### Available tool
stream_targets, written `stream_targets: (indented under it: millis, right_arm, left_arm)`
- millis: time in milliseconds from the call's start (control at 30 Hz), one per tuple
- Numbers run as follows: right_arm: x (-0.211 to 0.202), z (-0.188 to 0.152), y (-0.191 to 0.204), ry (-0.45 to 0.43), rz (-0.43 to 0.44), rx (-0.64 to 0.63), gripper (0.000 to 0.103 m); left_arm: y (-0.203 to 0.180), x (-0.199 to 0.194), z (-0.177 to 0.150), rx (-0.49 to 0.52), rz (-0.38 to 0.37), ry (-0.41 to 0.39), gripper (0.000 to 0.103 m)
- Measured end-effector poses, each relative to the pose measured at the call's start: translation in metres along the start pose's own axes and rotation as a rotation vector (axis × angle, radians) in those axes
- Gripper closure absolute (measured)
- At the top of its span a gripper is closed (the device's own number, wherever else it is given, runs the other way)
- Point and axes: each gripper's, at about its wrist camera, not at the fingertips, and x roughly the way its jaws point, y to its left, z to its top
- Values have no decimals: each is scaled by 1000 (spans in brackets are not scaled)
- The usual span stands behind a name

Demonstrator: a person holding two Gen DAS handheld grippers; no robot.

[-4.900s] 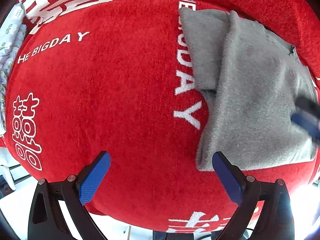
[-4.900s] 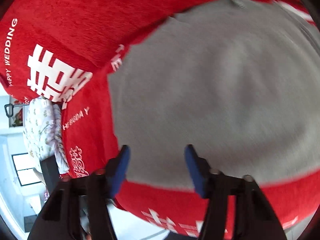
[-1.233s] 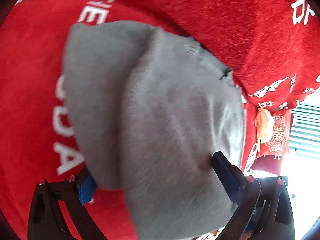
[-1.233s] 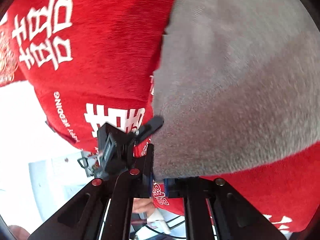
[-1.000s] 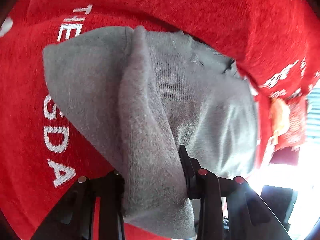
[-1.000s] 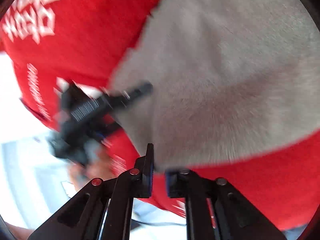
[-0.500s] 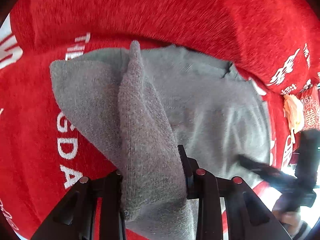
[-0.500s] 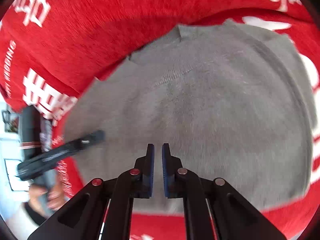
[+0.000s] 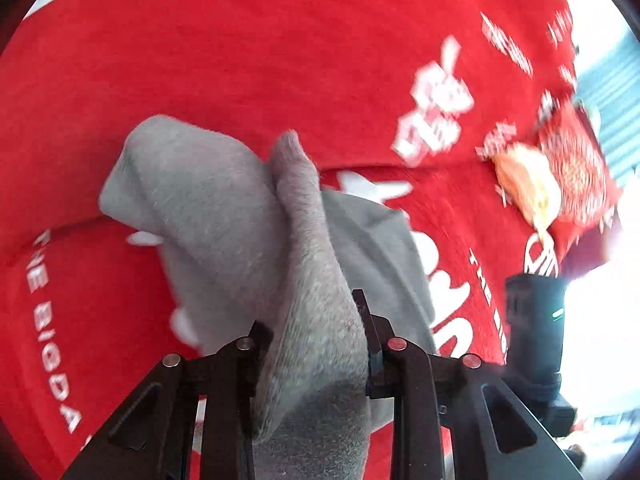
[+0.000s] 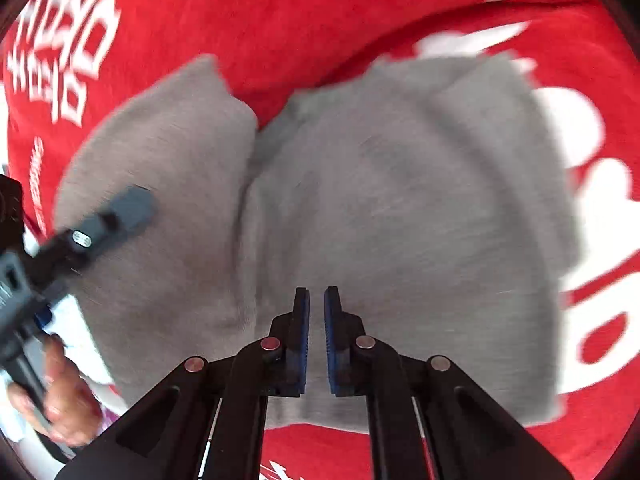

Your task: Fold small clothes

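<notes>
Now mid-fold | left gripper [image 9: 316, 340] clamped on a bunched edge of the grey garment [image 10: 400, 220], lifted off the red blanket [image 9: 240, 48] | right gripper [image 10: 316, 320] nearly closed, apparently empty, over the cloth | advice: carry the edge across level, align hems, then release.

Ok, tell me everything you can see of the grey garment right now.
The grey garment is a soft, fuzzy knit, plain with no print. Most of it lies spread on the red cover with white lettering. One bunched fold rises off the cover, pinched between the jaws of the left gripper, so the cloth peaks in a ridge there. The right gripper hovers above the flat part with jaws nearly shut and nothing visibly between them. The left-hand portion has lifted beside a crease; edges are blurred.
</notes>
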Motion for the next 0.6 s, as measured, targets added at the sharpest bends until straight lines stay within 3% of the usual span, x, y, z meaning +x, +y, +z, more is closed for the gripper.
stream_targets:
  millis: [133, 200, 267, 333, 367, 500, 600]
  right_arm:
    - [-13, 7, -44, 9, 8, 71, 90]
    - [-12, 8, -57, 26, 24, 90, 89]
    - [-10, 9, -65, 31, 34, 105, 89]
    - [-10, 9, -69, 25, 48, 118, 87]
    - [-12, 11, -73, 15, 60, 133, 83]
    - [-28, 12, -97, -43, 174, 260, 45]
    - [-34, 20, -117, -79, 314, 381, 37]
  left_arm:
    - [-39, 47, -5, 94, 48, 79, 70]
    - [-47, 66, -8, 94, 58, 110, 51]
    - [-56, 66, -7, 82, 37, 88, 43]
    - [-63, 49, -6, 93, 11, 41, 28]
    - [-68, 46, -7, 104, 7, 28, 19]
    - [-67, 10, -4, 118, -3, -45, 19]
    - [-40, -10, -3, 41, 53, -77, 19]
